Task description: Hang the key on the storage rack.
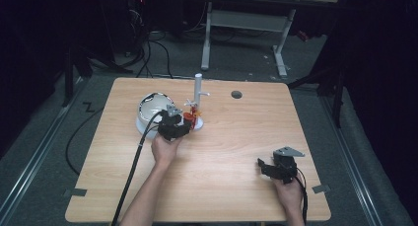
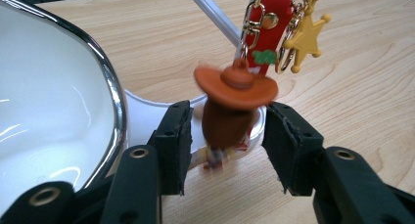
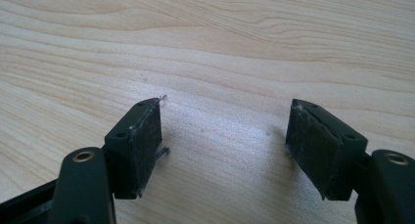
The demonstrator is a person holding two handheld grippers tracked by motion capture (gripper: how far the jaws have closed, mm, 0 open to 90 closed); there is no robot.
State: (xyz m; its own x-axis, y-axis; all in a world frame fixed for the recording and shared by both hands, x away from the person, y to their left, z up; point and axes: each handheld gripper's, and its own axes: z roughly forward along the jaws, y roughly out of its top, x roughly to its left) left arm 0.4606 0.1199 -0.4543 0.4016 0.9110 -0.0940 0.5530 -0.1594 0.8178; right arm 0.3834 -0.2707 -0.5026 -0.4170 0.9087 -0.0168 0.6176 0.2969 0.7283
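No text, label, brand, number or sign can be read anywhere in these pictures. The yellow star-shaped plastic charm [image 2: 304, 37], the red strap [image 2: 272, 18] with its gold clasps and the brown-hatted cowboy figure keychain [image 2: 234, 111] carry no legible lettering.

Bare forearms; both black grippers, left gripper [image 1: 188, 121] and right gripper [image 1: 262, 166], have brass-ringed screw holes, fuzzy pads [image 3: 147, 136], black cables.

Glossy white bowl [image 2: 54, 101] with chrome rim, matt rubbery cowboy keychain [image 2: 235, 106], smooth wood-grain table [image 3: 205, 48].
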